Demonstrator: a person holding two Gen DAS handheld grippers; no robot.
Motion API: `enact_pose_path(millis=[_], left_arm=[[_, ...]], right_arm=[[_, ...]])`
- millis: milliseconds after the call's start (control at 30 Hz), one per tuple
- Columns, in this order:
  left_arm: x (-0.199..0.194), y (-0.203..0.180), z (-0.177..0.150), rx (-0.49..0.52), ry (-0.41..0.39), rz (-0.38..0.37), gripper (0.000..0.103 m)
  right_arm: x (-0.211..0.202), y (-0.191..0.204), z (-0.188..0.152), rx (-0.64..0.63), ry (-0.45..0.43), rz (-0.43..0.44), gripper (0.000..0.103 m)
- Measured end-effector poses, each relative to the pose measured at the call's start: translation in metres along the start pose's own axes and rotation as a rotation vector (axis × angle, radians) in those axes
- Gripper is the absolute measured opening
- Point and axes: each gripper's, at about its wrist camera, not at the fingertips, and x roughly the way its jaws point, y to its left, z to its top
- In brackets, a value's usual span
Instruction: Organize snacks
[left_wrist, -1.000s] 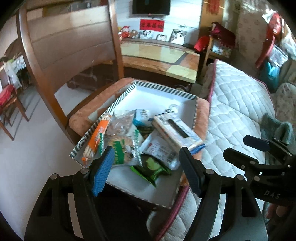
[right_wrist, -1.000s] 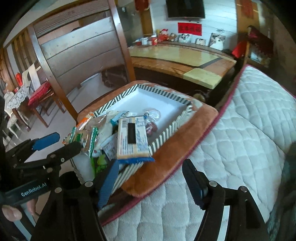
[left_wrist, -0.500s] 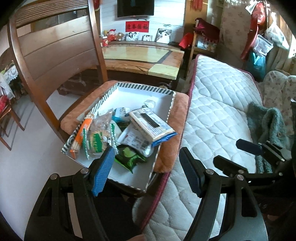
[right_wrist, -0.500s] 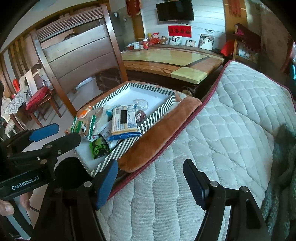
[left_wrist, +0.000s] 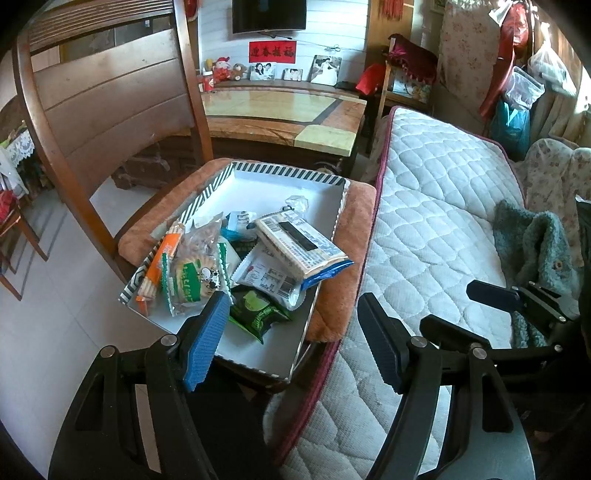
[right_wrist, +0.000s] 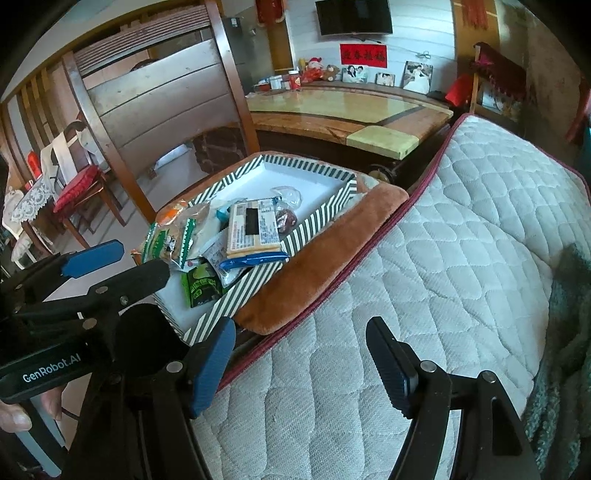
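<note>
- Nearest, the left tongs (left_wrist: 291, 332) stand parted with nothing between the pads, hanging over the near corner of the striped tray (left_wrist: 284, 170) and the edge of the bed (left_wrist: 436, 206)
- The right tongs (right_wrist: 301, 360) are likewise spread and empty, over bare quilted mattress, well apart from any snack; neither pair touches a packet
- Just beyond, the snacks lie jumbled in the tray's near half: a green packet (left_wrist: 258, 312) at the front, a biscuit bag (left_wrist: 192, 275) and an orange stick pack (left_wrist: 155, 271) to the left, a flat printed sachet (left_wrist: 267, 275) in the middle
- A long cracker pack (left_wrist: 301, 247) lies slanted on top of the heap, its blue end poking over the tray's right rim
- Further back, a small blue packet (left_wrist: 238, 223) and a clear wrapper (left_wrist: 297, 203) sit at the pile's far edge; a dark red sweet (right_wrist: 285, 219) shows beside the cracker pack
- The tray's far half is bare white, and the tray rests on an orange cushion (left_wrist: 360, 236) on a wooden chair (left_wrist: 110, 96)
- My judgement: sorting looks barely begun or not begun, since nothing is lined up or grouped; nearly all the work remains
</note>
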Motion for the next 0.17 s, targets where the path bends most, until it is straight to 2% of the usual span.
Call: enact_pose_path(millis=[167], left_arm=[[0.001,-0.004,0.001,0.027,-0.002,-0.001,0.072]], right_arm=[[-0.001,-0.012,-0.003,0.029,0.007,-0.006,0.071]])
